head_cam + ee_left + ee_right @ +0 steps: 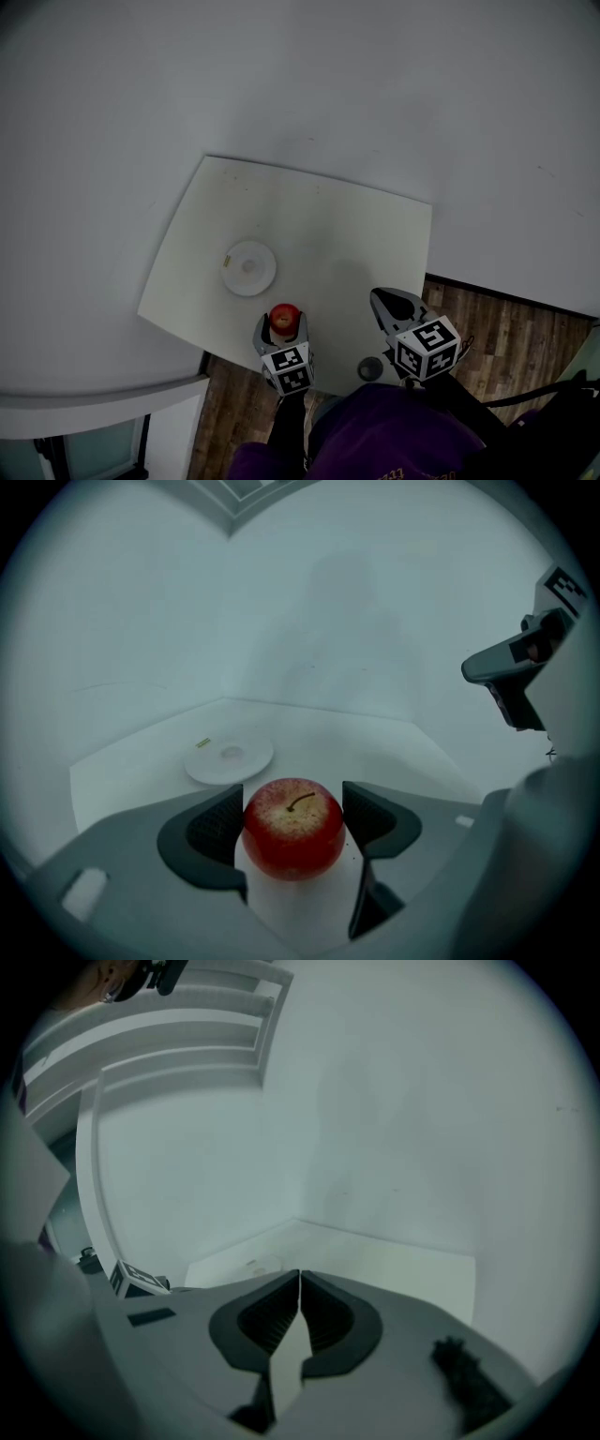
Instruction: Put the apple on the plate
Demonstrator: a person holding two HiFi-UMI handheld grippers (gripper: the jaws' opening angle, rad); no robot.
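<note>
The left gripper [293,803] is seen clamped on the apple [293,834]; the right gripper [299,1302] is pinched together, empty. Pale walls [281,75] and a wooden floor [506,323] surround the white table [319,225] beneath. A white plate [228,758] lies just ahead-left. The apple is glossy red, yellow-speckled near its curved stem.

Left gripper [283,324]: held low in front of body, pointing forward. Jaws part-closed, inner pads pressed on both sides of apple [293,828]. Marker cube [291,367] at rear, toward operator.

Right gripper [390,304]: beside left gripper, well apart from it, angled slightly inward. Jaws fully together, tips meeting, nothing between them. Its marker cube [428,349] tilted, also at rear.

Operator's purple clothing [394,436] visible just behind both grippers. Hands not visible.
</note>
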